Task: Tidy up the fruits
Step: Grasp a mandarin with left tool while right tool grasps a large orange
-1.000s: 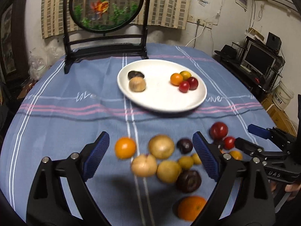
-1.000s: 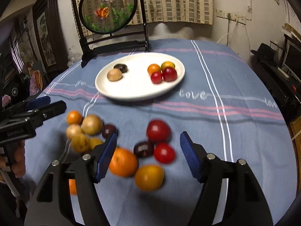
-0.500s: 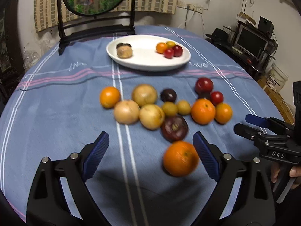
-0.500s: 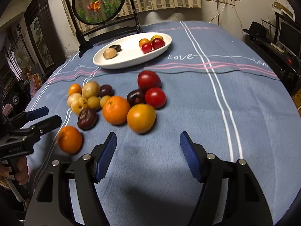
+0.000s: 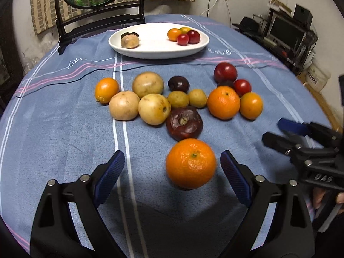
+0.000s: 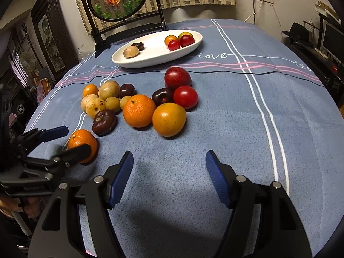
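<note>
Several loose fruits lie in a cluster on the blue tablecloth. A large orange [image 5: 191, 163] [image 6: 81, 140] sits nearest me, apart from the rest. My left gripper [image 5: 172, 178] [image 6: 67, 142] is open around it; the right pad is close and the left pad stands well off. Behind it lie a dark wrinkled fruit [image 5: 184, 123], yellow-brown fruits [image 5: 154, 111], another orange [image 5: 223, 102] [image 6: 139, 110] and red ones [image 6: 185, 96]. My right gripper [image 6: 169, 172] [image 5: 279, 133] is open over bare cloth, short of a yellow-orange fruit [image 6: 169, 119]. The white plate [image 5: 159, 53] [image 6: 150, 63] at the far side holds two small groups of fruit.
A round goldfish panel on a black stand [image 5: 99, 19] rises behind the plate. The table's right edge drops toward a desk with a monitor [image 5: 288, 32]. A dark framed picture [image 6: 51, 40] stands to the left. Bare cloth spreads to the right of the fruit cluster [image 6: 247, 118].
Both grippers have drawn back toward the near edge and sunk lower. The fruit cluster now lies ahead of the fingers, and the near orange has come between the left fingers.
</note>
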The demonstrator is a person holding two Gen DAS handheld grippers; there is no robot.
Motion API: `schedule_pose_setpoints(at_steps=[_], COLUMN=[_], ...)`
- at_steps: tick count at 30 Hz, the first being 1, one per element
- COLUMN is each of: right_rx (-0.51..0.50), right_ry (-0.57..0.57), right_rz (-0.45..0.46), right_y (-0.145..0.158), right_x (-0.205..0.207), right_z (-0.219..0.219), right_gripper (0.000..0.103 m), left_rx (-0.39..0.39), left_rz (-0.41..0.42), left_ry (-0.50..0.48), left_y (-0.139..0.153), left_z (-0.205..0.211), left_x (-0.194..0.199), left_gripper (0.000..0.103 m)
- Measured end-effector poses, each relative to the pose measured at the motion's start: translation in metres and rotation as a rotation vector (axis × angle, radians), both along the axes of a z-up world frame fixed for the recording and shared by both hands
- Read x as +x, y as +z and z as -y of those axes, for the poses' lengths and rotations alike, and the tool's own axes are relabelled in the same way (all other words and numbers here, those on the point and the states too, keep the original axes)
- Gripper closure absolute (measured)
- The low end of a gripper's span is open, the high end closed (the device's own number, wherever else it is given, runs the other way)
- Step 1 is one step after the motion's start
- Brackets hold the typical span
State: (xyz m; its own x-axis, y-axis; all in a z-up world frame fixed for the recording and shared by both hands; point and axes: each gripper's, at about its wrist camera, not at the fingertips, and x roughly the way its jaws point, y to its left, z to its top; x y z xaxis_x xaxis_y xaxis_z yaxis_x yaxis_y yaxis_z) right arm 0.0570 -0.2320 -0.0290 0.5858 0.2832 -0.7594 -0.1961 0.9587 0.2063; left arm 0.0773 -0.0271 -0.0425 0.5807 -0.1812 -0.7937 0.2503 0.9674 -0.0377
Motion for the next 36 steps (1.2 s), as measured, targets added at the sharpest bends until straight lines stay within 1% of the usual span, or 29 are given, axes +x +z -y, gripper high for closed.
schedule_pose_setpoints(at_steps=[2,3,4,5,6,9,12,15,17,18,20,21,22,23,25,28,36], right_rx=[-0.003,-0.005,-0.008,-0.012,-0.015,-0.034,-0.101,-0.138,-0.166,-0.172,-0.194,-0.205,-0.206,-0.207,-0.206,-0.202,-0.111], right_ry=[-0.002,-0.001,0.001,0.004,0.007,0.009,-0.004,0.01,0.013,0.018,0.03,0.031,0.03,0.032,0.035,0.029,0.011], right_rz=[-0.003,-0.004,-0.004,-0.003,0.001,-0.001,-0.006,-0.016,-0.03,-0.035,-0.046,-0.051,-0.05,-0.051,-0.049,-0.047,-0.031], right_y=[0.0,0.0,0.001,0.001,0.003,0.004,0.003,0.0,-0.002,-0.004,-0.006,-0.008,-0.008,-0.008,-0.008,-0.008,-0.002], right_x=[0.0,0.001,0.001,0.002,0.003,0.009,0.02,0.032,0.039,0.042,0.047,0.05,0.052,0.054,0.057,0.056,0.037], right_z=[0.0,0.0,-0.001,-0.002,-0.003,-0.007,-0.013,-0.02,-0.023,-0.024,-0.029,-0.03,-0.031,-0.032,-0.032,-0.032,-0.018], right_gripper=[0.033,0.033,0.033,0.033,0.033,0.033,0.033,0.033,0.038,0.044,0.05,0.056,0.056,0.057,0.063,0.064,0.064], left_rx=[0.019,0.021,0.012,-0.014,-0.049,-0.037,-0.045,-0.065,-0.072,-0.072,-0.071,-0.071,-0.069,-0.066,-0.054,-0.052,-0.05], left_rz=[0.008,0.011,0.007,-0.006,-0.019,-0.007,-0.006,-0.013,-0.016,-0.016,-0.018,-0.02,-0.023,-0.025,-0.022,-0.022,-0.017], left_ry=[-0.013,-0.022,-0.038,-0.057,-0.078,-0.088,-0.092,-0.089,-0.088,-0.089,-0.089,-0.089,-0.087,-0.084,-0.081,-0.078,-0.081], left_y=[-0.004,-0.004,-0.004,-0.005,-0.005,-0.006,-0.006,-0.007,-0.007,-0.007,-0.007,-0.008,-0.008,-0.009,-0.009,-0.009,-0.008], left_z=[0.005,0.006,0.007,0.007,0.006,0.008,0.005,0.002,0.001,0.001,0.001,0.001,0.001,0.001,0.003,0.004,0.004], left_x=[-0.001,-0.002,-0.002,-0.002,-0.001,-0.004,-0.005,-0.004,-0.004,-0.004,-0.003,-0.003,-0.003,-0.003,-0.003,-0.003,-0.006], left_gripper=[0.014,0.02,0.039,0.054,0.056,0.057,0.056,0.056,0.056,0.056,0.056,0.056,0.054,0.054,0.054,0.054,0.056])
